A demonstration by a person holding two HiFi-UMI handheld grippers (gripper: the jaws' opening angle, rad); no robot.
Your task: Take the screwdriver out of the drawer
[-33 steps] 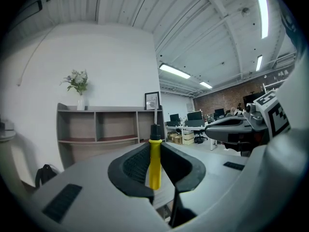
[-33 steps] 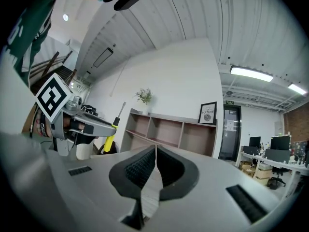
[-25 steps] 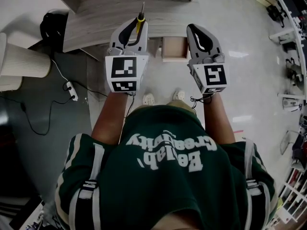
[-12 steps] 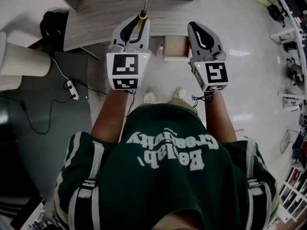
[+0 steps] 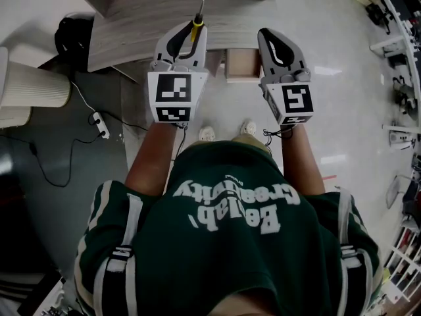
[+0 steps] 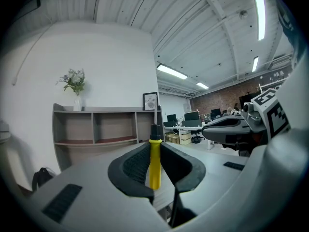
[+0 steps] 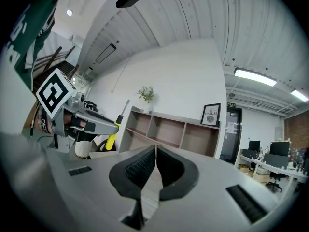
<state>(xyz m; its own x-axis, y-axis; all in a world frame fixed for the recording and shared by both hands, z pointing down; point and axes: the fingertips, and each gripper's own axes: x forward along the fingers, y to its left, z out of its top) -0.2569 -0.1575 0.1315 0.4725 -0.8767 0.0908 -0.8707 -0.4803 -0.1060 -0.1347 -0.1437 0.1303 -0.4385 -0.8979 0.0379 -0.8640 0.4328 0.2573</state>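
Screwdriver (image 6: 154, 164) is gripped by its yellow handle in the left claw (image 5: 186, 30), up in the air by the desk (image 5: 131, 20). The right claw (image 7: 155, 151) is squeezed together, with nothing in it.

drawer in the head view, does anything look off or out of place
Only mildly: the drawer juts open from under the desk. The screwdriver is out of it, clamped in the left gripper. Nothing looks spilled or damaged.

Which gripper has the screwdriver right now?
The left gripper: its jaws clamp the yellow-handled screwdriver. The right gripper has its jaws together with nothing between them.
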